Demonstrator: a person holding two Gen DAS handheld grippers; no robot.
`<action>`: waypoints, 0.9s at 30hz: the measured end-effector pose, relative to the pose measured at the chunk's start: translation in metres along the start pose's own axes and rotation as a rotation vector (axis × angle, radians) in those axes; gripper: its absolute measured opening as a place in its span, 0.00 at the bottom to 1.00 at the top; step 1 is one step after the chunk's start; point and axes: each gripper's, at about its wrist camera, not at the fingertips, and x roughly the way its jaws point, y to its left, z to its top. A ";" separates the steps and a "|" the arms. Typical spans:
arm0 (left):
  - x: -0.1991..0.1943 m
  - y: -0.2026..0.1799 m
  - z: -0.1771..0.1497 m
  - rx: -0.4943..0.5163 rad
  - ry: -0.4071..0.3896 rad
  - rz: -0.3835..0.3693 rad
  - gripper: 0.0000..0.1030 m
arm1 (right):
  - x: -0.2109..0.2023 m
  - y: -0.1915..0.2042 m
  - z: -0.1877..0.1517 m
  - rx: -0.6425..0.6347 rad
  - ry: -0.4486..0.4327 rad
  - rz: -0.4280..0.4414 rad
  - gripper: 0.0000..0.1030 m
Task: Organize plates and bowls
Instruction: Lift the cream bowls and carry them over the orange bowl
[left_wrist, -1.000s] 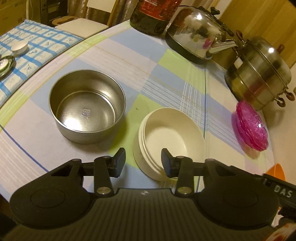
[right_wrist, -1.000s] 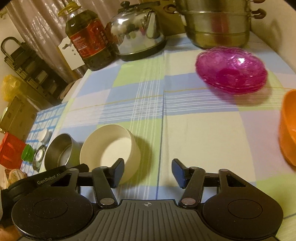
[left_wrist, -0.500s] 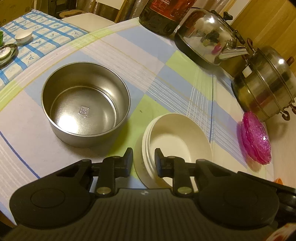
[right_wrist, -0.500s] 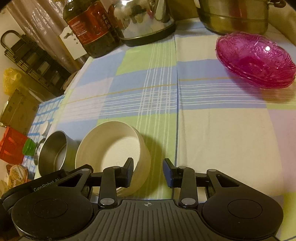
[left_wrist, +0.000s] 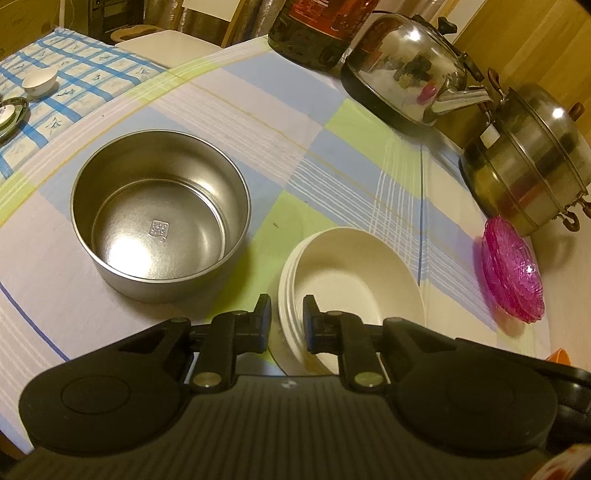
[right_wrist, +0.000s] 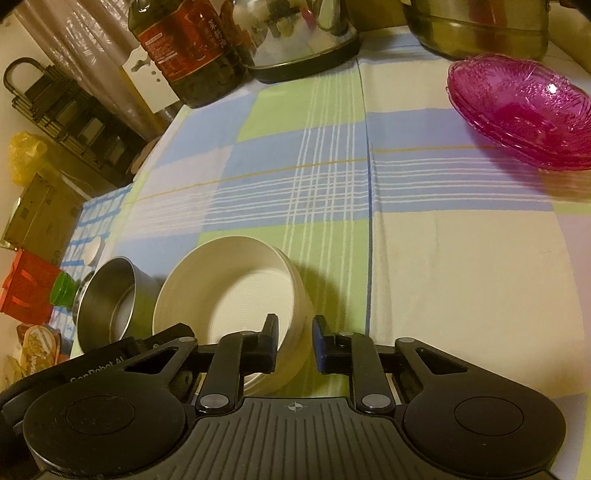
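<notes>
The cream bowl (left_wrist: 351, 280) is round with a ribbed outer wall, empty, sitting low and centre in the frame on the checked surface (left_wrist: 332, 155); the steel bowl (left_wrist: 159, 218) stands upright just beside it at centre left, empty, straight-walled, with a stamped mark on its floor. The pink glass dishes (left_wrist: 513, 269), stacked and cut-patterned, lie well apart at the right edge.

Kettle (left_wrist: 410, 74), steamer pot (left_wrist: 532, 177), probably oil bottle (right_wrist: 184, 48)
</notes>
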 end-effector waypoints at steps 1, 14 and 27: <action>0.000 -0.001 0.000 0.005 -0.001 0.001 0.15 | 0.000 0.001 0.000 0.000 0.000 0.003 0.14; -0.013 -0.010 -0.010 0.055 0.013 -0.021 0.13 | -0.020 -0.006 -0.014 0.030 -0.011 -0.016 0.13; -0.038 -0.051 -0.031 0.154 0.021 -0.077 0.12 | -0.074 -0.032 -0.030 0.098 -0.061 -0.044 0.13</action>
